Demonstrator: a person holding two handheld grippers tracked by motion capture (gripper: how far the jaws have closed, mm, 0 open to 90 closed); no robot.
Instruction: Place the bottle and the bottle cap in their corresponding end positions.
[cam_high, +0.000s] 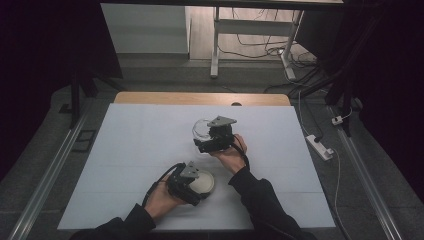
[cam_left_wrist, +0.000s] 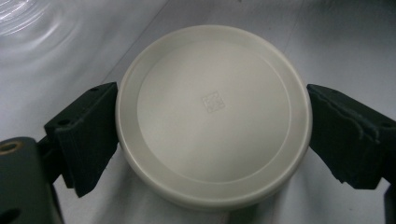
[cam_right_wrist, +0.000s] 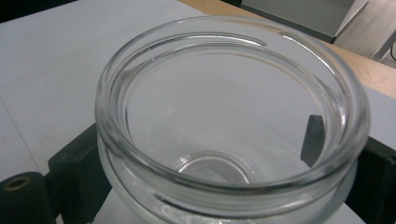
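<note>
Lid: round, cream-white lid (cam_left_wrist: 212, 114) lying flat on the white surface (cam_high: 135, 150), at about 6 o'clock of the sheet, near my edge.
Left tool: my left tool (cam_high: 192, 184) has its jaws spread either side of the lid, one at its 9 o'clock rim and one at 3 o'clock; the left jaw looks touching, the right just beside it, so I judge it not yet pinched.
Jar: clear glass jar (cam_right_wrist: 229, 126), upright and open-mouthed, near the middle of the surface, at about 1 o'clock from the lid and apart from it.
Right tool: my right tool (cam_high: 212, 137) is pinching the jar, jaws on its outer wall below the thick rim.
Lid handling: I judge it light, stiff and smooth; grip it across the rim, square on.
Jar handling: heavy for its size, rigid, slippery and breakable; hold under the lip, firmly but without squeezing hard.
</note>
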